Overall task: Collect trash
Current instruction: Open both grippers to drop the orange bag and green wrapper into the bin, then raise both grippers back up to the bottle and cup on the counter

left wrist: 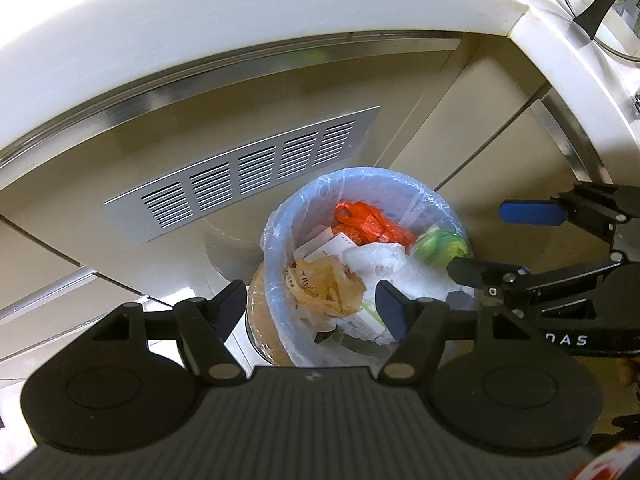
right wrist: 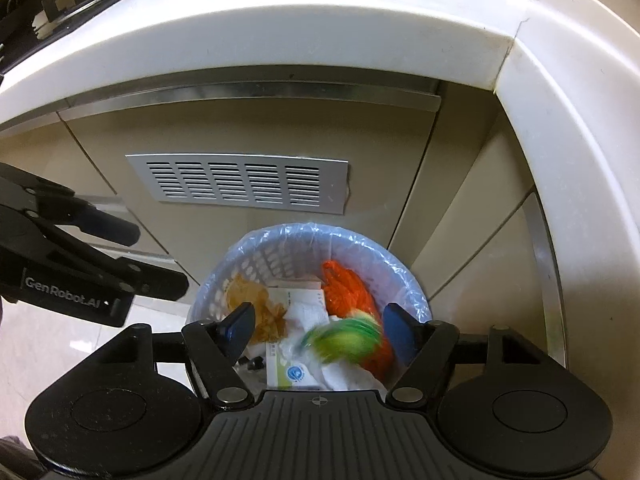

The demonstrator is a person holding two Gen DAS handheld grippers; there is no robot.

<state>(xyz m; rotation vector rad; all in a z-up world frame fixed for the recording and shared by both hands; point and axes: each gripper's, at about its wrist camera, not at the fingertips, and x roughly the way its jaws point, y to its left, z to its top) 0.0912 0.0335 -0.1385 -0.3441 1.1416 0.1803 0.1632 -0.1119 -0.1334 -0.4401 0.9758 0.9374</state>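
A round waste basket [left wrist: 276, 224] [right wrist: 256, 240] lined with a clear bag stands on the floor against the cabinet. Inside lie an orange plastic bag [left wrist: 368, 220] [right wrist: 344, 288], a tan bag [left wrist: 324, 284] [right wrist: 256, 304], white paper and small cartons. A crumpled green wad [right wrist: 344, 338] [left wrist: 438, 246] shows blurred just below my right gripper [right wrist: 320, 316] [left wrist: 478, 240], whose pads stand apart from it, open. My left gripper [left wrist: 310, 296] [right wrist: 156, 256] hovers open over the basket's near left side with nothing between its fingers.
A beige cabinet front with a metal vent grille [left wrist: 240, 172] [right wrist: 240, 184] rises behind the basket under a white countertop [left wrist: 200, 40]. A glass pot lid with a black handle [left wrist: 596, 4] sits on the counter. A brown round object [left wrist: 260, 312] leans beside the basket.
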